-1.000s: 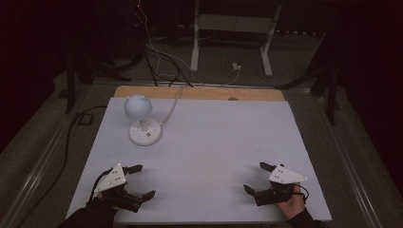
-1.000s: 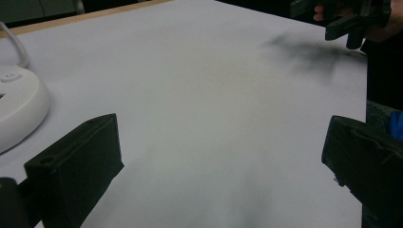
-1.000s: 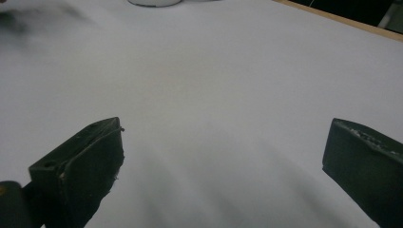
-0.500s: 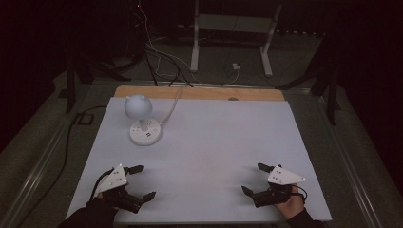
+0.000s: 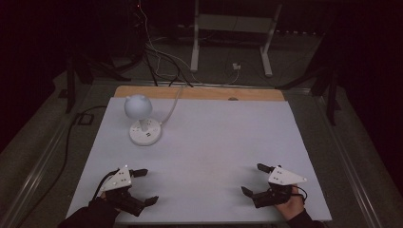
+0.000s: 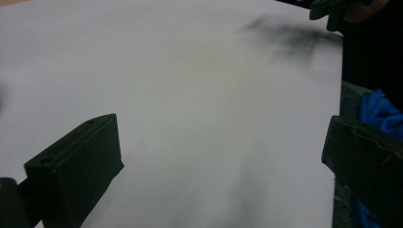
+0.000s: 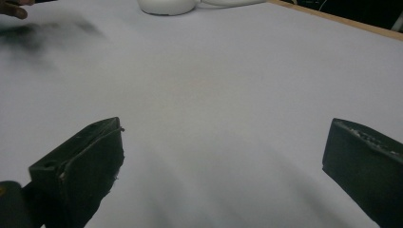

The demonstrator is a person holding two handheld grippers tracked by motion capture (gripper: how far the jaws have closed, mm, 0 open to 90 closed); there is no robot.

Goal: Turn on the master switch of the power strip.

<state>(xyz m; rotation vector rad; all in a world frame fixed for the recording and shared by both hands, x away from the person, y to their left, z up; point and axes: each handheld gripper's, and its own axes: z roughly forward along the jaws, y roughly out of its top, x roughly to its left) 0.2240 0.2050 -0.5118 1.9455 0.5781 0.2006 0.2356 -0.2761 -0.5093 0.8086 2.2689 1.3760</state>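
Note:
My left gripper (image 5: 145, 186) rests open near the front left corner of the white tabletop (image 5: 214, 142), with nothing between its jaws. At the front right, my right gripper (image 5: 255, 179) is open too and holds nothing. In the left gripper view its two black jaws stand wide apart over bare white surface, and the other gripper (image 6: 332, 7) shows at the top right. The right gripper view has its jaws wide apart as well, with the white round base (image 7: 166, 5) at the top edge.
A white round power base (image 5: 145, 133) with a pale globe (image 5: 138, 106) on it stands at the back left, its cable (image 5: 172, 107) running off the rear. A wooden strip (image 5: 199, 92) edges the back. Beyond it are a stand's legs (image 5: 195, 45) and floor cables (image 5: 157, 52).
Both grippers have shifted very slightly along the front edge. Both stay open.

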